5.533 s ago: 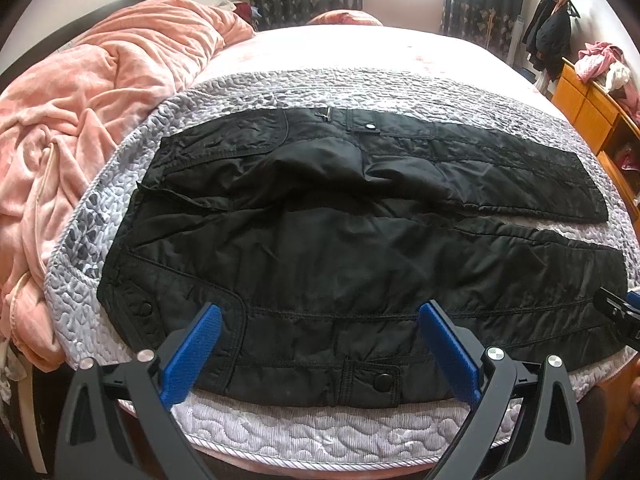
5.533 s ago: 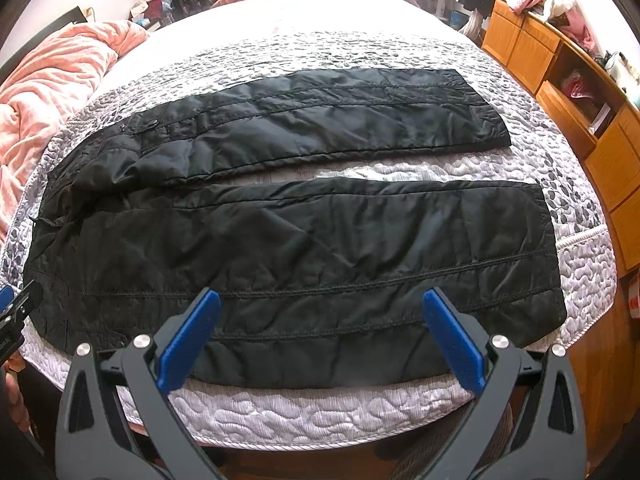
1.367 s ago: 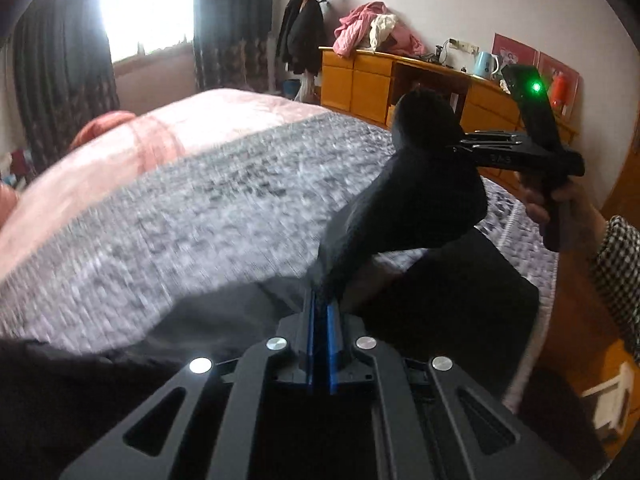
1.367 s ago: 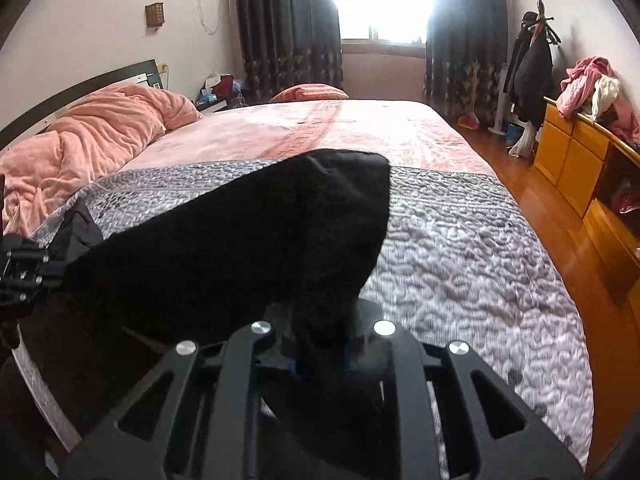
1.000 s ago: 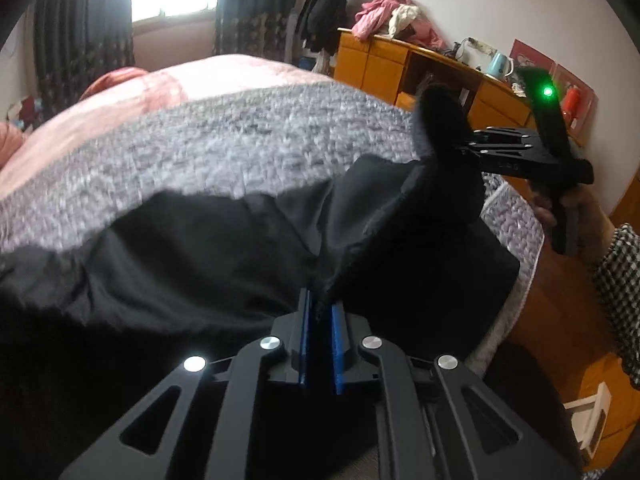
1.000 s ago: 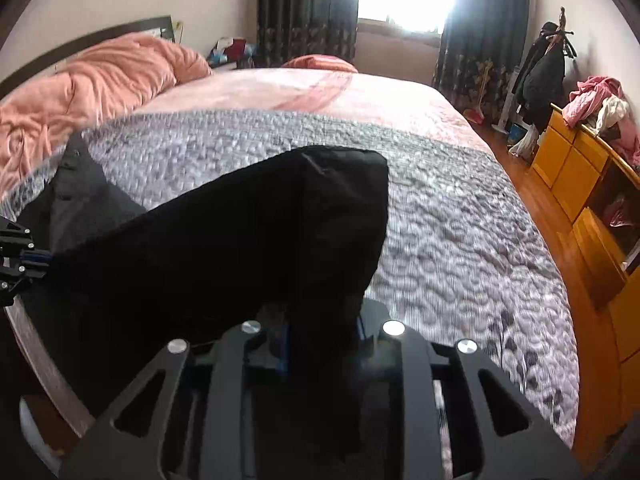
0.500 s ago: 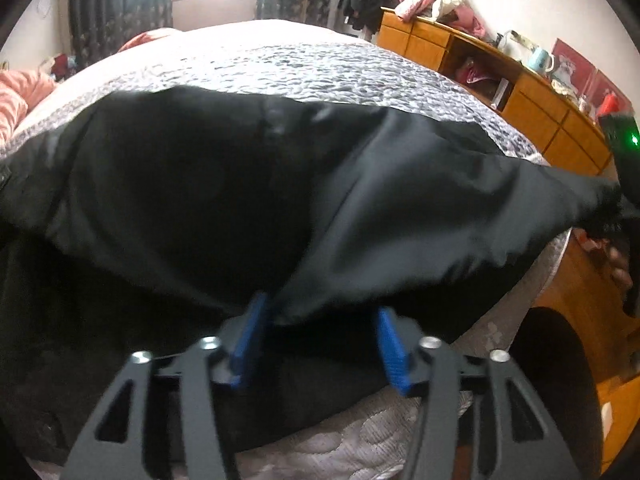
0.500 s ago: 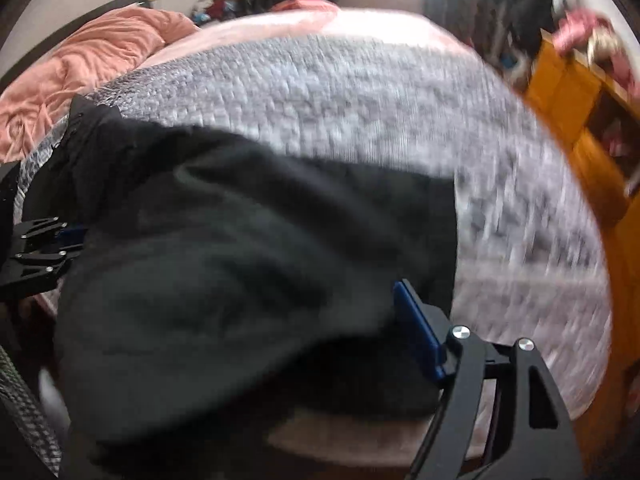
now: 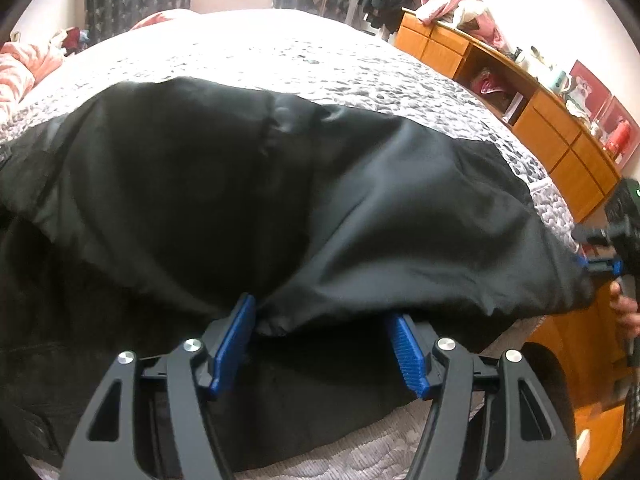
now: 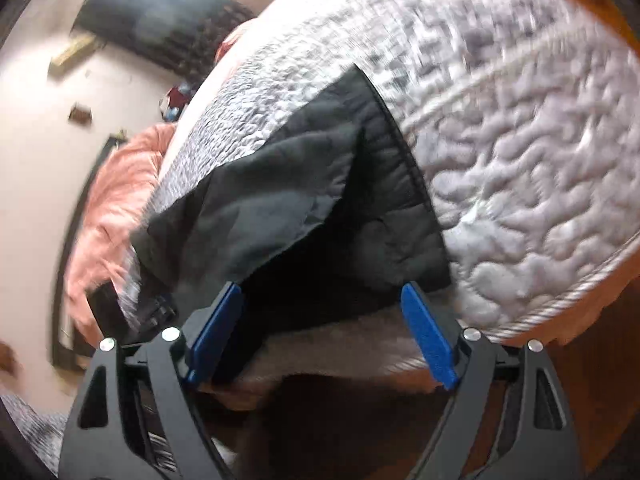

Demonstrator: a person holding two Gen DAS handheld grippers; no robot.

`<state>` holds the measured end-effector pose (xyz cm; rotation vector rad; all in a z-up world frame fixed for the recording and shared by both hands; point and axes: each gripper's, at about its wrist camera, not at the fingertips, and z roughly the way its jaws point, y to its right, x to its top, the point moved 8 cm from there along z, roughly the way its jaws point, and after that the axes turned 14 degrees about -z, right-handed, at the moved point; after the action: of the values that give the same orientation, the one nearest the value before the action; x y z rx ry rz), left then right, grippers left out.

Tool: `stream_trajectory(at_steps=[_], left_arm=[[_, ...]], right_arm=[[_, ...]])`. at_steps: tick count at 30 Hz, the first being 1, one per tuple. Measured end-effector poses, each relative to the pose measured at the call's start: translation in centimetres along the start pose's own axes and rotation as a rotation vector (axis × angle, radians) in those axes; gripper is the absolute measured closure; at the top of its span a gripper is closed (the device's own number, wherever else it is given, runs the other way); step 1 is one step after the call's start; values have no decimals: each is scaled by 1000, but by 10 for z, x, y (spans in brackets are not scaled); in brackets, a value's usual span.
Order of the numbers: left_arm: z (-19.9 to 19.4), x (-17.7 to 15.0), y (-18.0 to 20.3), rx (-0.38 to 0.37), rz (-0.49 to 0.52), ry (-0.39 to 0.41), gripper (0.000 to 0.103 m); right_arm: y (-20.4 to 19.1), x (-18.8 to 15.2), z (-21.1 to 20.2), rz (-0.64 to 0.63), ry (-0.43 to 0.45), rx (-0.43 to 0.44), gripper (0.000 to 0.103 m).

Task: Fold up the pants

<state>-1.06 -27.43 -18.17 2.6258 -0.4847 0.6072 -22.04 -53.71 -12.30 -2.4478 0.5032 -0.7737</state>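
Pants: black pants (image 9: 248, 200) lie on the grey quilt (image 9: 360, 68) of the bed, one leg folded over the other, near the quilt's front edge.
Left gripper: the left gripper (image 9: 320, 344) has just been opening; its blue pads stand apart, a fold of the pants edge resting loose between them.
Right gripper: the right gripper (image 10: 320, 324) has just been opening and stands wide at the pants' hem end by the quilt's corner, the cloth loose against its left pad.
Beside the quilt: an orange dresser (image 9: 552, 120).
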Motion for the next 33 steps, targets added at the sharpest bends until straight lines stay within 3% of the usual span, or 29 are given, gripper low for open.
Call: stream_trajectory(at_steps=[5, 6, 7, 8, 9, 10, 15, 17, 19, 21, 23, 25, 27, 29, 31, 33], left_arm=[[2, -1, 4, 8, 15, 6, 38], [2, -1, 4, 7, 10, 10, 38], [2, 0, 3, 5, 6, 11, 38], [2, 0, 3, 5, 0, 12, 38], [3, 1, 4, 2, -7, 12, 38], [2, 1, 4, -2, -8, 17, 37], [4, 4, 19, 13, 39, 71, 35], [9, 6, 21, 17, 34, 75, 31], [14, 5, 21, 20, 23, 75, 29], [15, 6, 20, 15, 17, 75, 29], [15, 5, 18, 9, 18, 75, 29], [15, 5, 17, 5, 18, 76, 29], [15, 6, 17, 2, 18, 78, 28], [15, 6, 16, -1, 20, 79, 28], [14, 6, 16, -8, 20, 79, 28], [13, 6, 15, -19, 18, 78, 28]], right_arm=[[-13, 19, 20, -28, 26, 22, 27], [-17, 21, 25, -30, 18, 25, 42], [-16, 23, 31, -31, 3, 7, 48], [-15, 28, 36, -38, -10, -26, 66], [-13, 30, 38, -54, -27, -64, 95], [-13, 36, 40, -76, -42, -98, 99], [-28, 86, 19, -158, 93, -199, 99], [-23, 98, 24, -187, 72, -273, 99], [-10, 97, 46, -195, -21, -368, 98], [-5, 88, 58, -243, -85, -455, 87], [-12, 86, 51, -283, -72, -544, 82], [-28, 90, 30, -323, -2, -629, 82], [-49, 93, 20, -364, 42, -604, 82], [-84, 86, 31, -394, 39, -482, 82], [-121, 72, 59, -423, -21, -312, 82], [-142, 59, 83, -440, -85, -223, 82]])
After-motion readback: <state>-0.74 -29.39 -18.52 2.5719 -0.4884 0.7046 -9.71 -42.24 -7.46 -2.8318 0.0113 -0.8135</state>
